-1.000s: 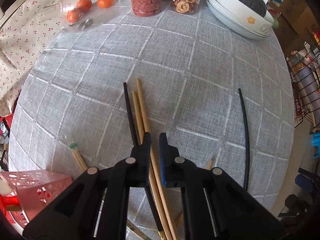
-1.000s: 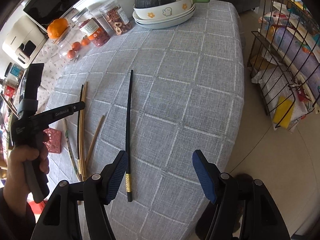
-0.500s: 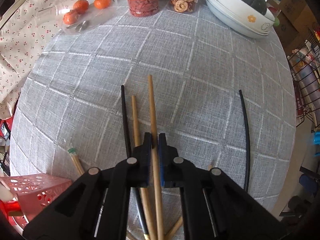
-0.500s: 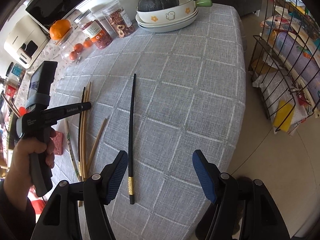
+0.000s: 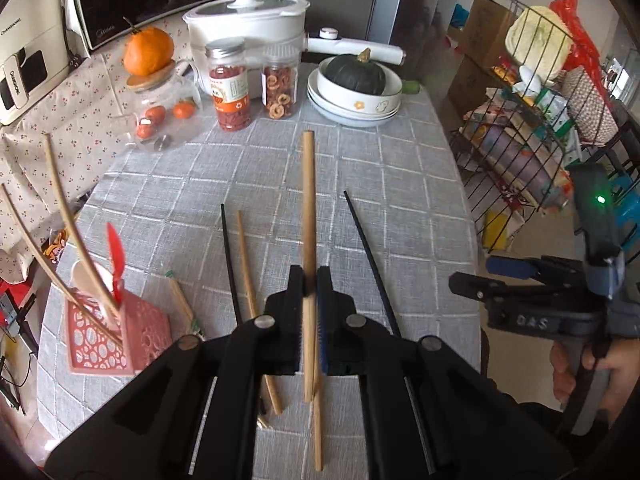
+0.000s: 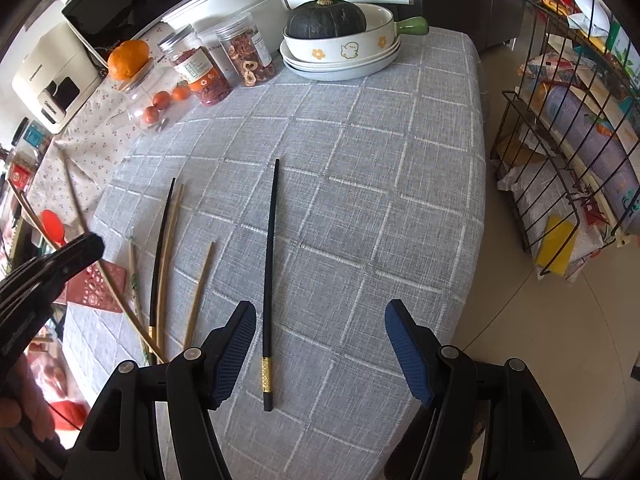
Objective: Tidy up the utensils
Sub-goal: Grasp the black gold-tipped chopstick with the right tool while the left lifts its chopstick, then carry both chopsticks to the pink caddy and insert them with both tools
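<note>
My left gripper [image 5: 309,280] is shut on a wooden chopstick [image 5: 308,200] and holds it in the air above the grey checked tablecloth [image 5: 400,208], tip pointing away. On the cloth below lie a black chopstick [image 5: 230,264], a wooden one [image 5: 250,288] and another black one [image 5: 370,264]. A pink perforated holder [image 5: 100,336] at the left holds spoons and long sticks. My right gripper [image 6: 320,312] hovers open over the gold-banded black chopstick [image 6: 270,280], which lies near its left pad, untouched. The left gripper [image 6: 80,252] shows at that view's left edge.
Jars [image 5: 232,84], a glass jar with an orange [image 5: 148,52] on top, and stacked dishes with a dark squash [image 5: 354,76] line the table's far side. A wire rack [image 6: 580,140] stands off the right edge. More chopsticks [image 6: 166,256] lie left of the black one.
The left gripper closed on one wooden chopstick and lifted it up off the table, tilting to look farther ahead. The right gripper stayed open in place.
</note>
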Demonstrator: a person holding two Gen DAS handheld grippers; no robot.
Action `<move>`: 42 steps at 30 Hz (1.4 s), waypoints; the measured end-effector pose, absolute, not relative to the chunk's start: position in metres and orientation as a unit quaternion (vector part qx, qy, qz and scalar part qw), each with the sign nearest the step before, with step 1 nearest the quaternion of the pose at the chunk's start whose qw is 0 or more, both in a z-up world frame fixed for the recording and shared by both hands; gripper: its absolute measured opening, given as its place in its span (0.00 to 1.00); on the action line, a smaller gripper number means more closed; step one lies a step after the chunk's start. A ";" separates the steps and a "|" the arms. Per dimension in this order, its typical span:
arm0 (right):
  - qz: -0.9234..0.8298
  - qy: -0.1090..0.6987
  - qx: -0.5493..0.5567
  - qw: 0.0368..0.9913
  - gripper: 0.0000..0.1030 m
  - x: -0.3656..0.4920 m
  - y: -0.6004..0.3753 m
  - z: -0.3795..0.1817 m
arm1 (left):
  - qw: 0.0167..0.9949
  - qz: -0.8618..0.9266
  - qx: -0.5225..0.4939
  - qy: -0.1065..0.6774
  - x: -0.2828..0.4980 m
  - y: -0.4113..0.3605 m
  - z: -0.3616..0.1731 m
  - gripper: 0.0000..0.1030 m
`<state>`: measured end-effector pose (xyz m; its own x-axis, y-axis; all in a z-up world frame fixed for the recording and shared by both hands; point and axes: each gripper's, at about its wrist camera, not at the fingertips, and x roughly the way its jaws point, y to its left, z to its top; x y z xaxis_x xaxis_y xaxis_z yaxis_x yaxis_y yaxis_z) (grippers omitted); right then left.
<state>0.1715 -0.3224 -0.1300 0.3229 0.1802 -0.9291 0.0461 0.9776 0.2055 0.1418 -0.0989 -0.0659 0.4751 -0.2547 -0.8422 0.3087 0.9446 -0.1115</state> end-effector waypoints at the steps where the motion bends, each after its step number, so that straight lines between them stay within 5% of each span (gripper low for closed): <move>1: 0.043 0.580 0.100 0.807 0.66 0.171 -0.322 -0.129 | 0.863 -0.168 0.023 0.477 0.134 -0.093 -0.058 0.07; 21: 0.027 0.570 0.072 0.818 0.64 0.230 -0.281 -0.158 | 0.896 -0.178 -0.117 0.390 0.075 0.020 -0.002 0.07; 37: 0.002 0.611 0.106 0.785 0.18 0.275 -0.256 -0.215 | 0.889 -0.155 -0.154 0.403 0.078 0.052 -0.003 0.07; 39: 0.001 0.607 0.110 0.787 0.07 0.271 -0.260 -0.214 | 0.889 -0.153 -0.150 0.405 0.079 0.049 -0.004 0.07; 42: -0.004 0.605 0.118 0.788 0.06 0.259 -0.266 -0.207 | 0.890 -0.147 -0.142 0.407 0.079 0.045 -0.007 0.07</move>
<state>0.2588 -0.2662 -0.2074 0.2685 0.1361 -0.9536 0.1497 0.9720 0.1809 0.0792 0.0450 -0.0073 0.6249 -0.3772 -0.6835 0.1454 0.9165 -0.3728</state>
